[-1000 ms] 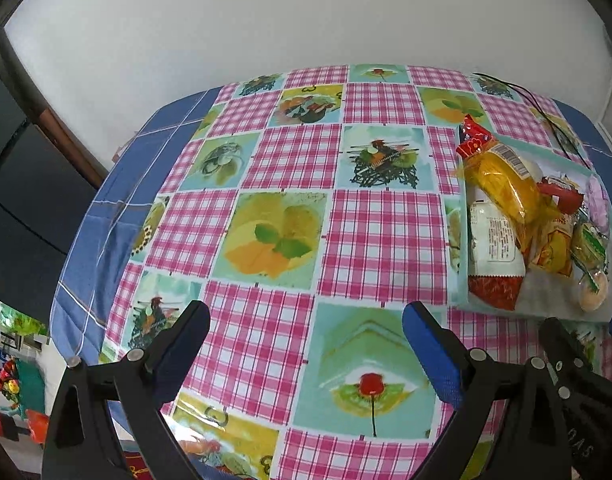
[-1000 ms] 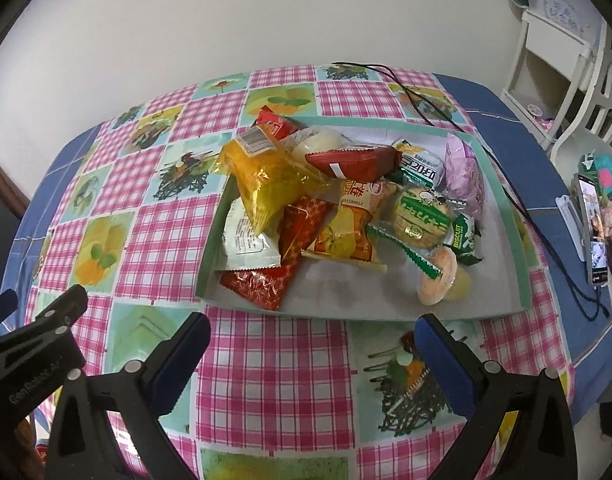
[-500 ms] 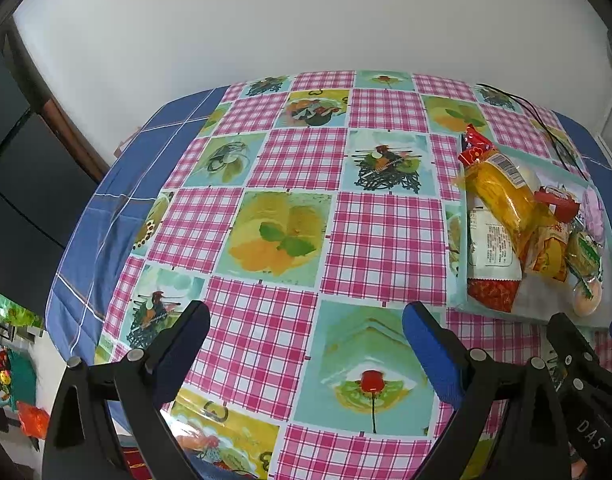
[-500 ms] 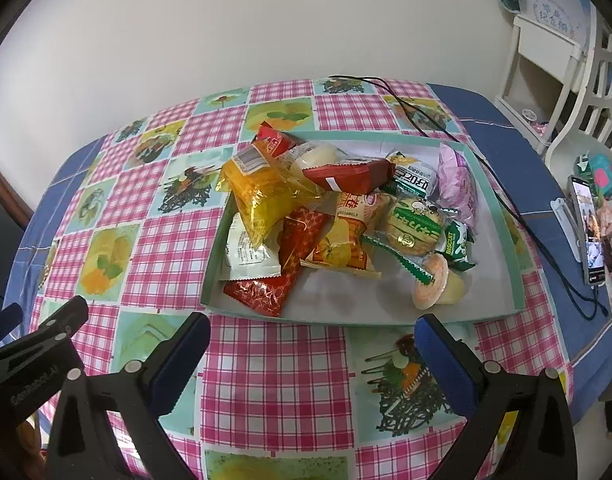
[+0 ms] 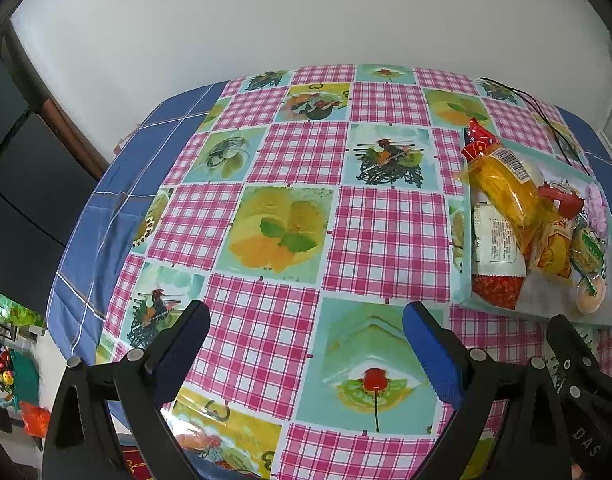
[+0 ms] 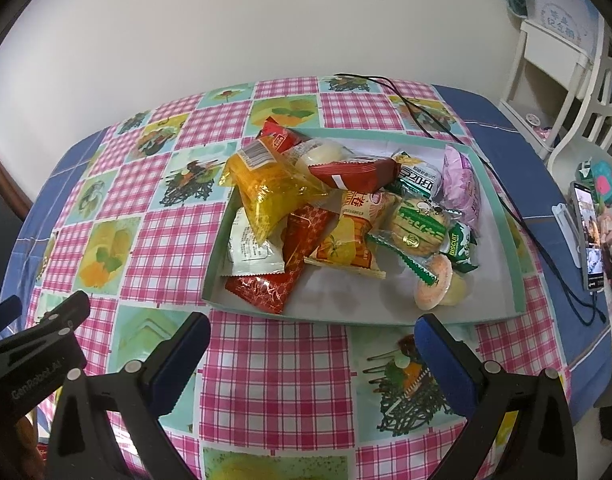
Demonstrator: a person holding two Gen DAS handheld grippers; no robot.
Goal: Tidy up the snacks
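Left wrist view: left gripper point(image 5: 303, 322) spread wide, nothing between the blue pads, hanging over the checked tablecloth point(image 5: 388, 236) above a cherry print. Tray point(image 5: 464, 300) of snacks sits ahead and well off to its right, near the table's right side, not touching the tool. On the tray a yellow packet point(image 5: 506, 192) lies across the top of the heap, a white wrapper point(image 5: 496, 240) under it, a red foil packet point(image 5: 496, 290) at the near corner. Other gripper's black body pokes in bottom right. Blue cloth borders the pink-and-picture squares; white wall behind, dark panel at far left. Right wrist view: right gripper point(image 6: 312, 334) also wide apart and empty, held just short of the tray's point(image 6: 482, 316) near rim, tray straight ahead. Snack pile (messy, overlapping) fills the left and middle: yellow packet point(image 6: 265, 192) on top at left, dark red packet point(image 6: 352, 174) across the back, red foil packet point(image 6: 261, 288) hanging at the near-left corner, orange packet point(image 6: 350, 240) in the middle, round green-wrapped biscuit point(image 6: 420, 226), pink packet point(image 6: 462, 184) at the right wall, orange jelly cup point(image 6: 436, 286) nearest the tool. Black cable point(image 6: 426, 120) runs past the tray's far-right side and down the right edge of the table. Phone point(image 6: 588, 236) propped at far right, white shelf unit point(image 6: 562, 64) behind it, white wall beyond.
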